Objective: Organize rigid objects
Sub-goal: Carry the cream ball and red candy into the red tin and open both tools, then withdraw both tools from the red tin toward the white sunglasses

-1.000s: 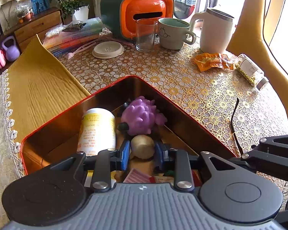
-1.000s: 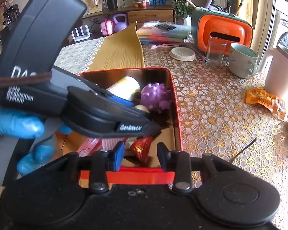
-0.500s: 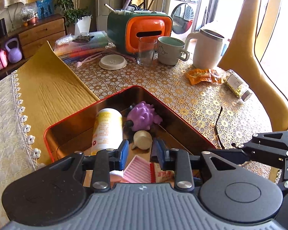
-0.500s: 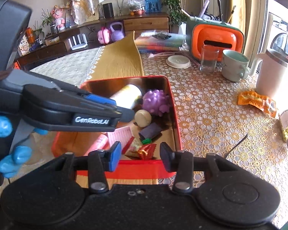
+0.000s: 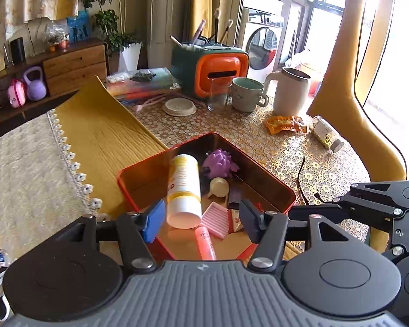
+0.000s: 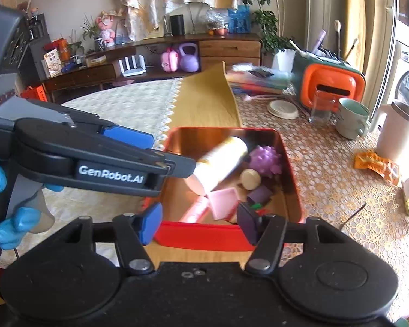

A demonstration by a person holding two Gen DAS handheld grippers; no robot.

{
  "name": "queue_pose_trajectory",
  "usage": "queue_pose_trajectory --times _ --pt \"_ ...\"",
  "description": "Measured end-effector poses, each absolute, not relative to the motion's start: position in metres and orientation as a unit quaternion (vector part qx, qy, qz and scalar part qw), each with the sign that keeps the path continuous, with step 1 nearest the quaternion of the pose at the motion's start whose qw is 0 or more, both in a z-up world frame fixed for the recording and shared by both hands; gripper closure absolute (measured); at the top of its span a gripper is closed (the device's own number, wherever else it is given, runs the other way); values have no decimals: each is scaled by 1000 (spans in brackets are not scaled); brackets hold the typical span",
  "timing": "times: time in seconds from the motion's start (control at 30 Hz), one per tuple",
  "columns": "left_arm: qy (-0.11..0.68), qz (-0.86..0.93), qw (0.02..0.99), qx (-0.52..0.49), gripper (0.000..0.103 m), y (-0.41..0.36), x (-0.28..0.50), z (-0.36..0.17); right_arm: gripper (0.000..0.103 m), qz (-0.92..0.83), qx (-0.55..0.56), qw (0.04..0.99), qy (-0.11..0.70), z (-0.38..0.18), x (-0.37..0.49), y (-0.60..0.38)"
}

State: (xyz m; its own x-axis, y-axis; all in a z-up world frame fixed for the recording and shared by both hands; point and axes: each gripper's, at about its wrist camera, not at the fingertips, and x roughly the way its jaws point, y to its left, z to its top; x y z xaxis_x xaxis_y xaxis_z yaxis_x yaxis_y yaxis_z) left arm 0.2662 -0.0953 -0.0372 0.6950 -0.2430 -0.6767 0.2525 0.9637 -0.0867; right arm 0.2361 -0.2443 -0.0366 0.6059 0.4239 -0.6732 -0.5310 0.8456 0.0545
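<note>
A red tin [image 5: 139,170] [image 6: 204,237] holds a white and yellow bottle [image 5: 182,188] [image 6: 220,160], a purple spiky ball [image 5: 219,163] [image 6: 265,159], a cream cap [image 5: 219,186] [image 6: 250,179], a pink striped card [image 5: 215,219] and a pink tube [image 5: 204,242]. My left gripper [image 5: 203,219] [image 6: 173,152] hovers above the tin's near-left part. Its jaws are opening and touch nothing. My right gripper [image 6: 199,223] [image 5: 321,207] hangs over the tin's near wall. Its jaws are opening too and grip nothing.
Behind the tin on the lace cloth stand an orange and green box [image 5: 212,73], a glass [image 5: 218,95], a mug [image 5: 246,95] and a white jug [image 5: 291,92]. An orange packet [image 5: 285,124], a lying jar [image 5: 325,136] and a yellow chair [image 5: 340,95] are at the right.
Both grippers have pulled back and up from the tin and spread their jaws. The cream cap that sat between the left fingers now lies in the tin.
</note>
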Motion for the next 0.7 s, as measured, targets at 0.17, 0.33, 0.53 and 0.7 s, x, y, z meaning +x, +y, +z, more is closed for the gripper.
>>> queue_pose_trajectory --times 0.17,0.33,0.53,0.7 --pt "362 -122 924 2 44 -71 242 -30 39 277 -81 892 348 -31 221 -228" --pt "359 -106 927 -10 44 -41 220 -26 30 286 -82 891 343 -27 209 -213" --pt "355 -82 931 -20 31 -4 195 -27 20 300 -85 889 336 -25 196 -192" --pt "353 -56 934 -14 30 26 178 -32 13 319 -87 885 328 -25 186 -173"
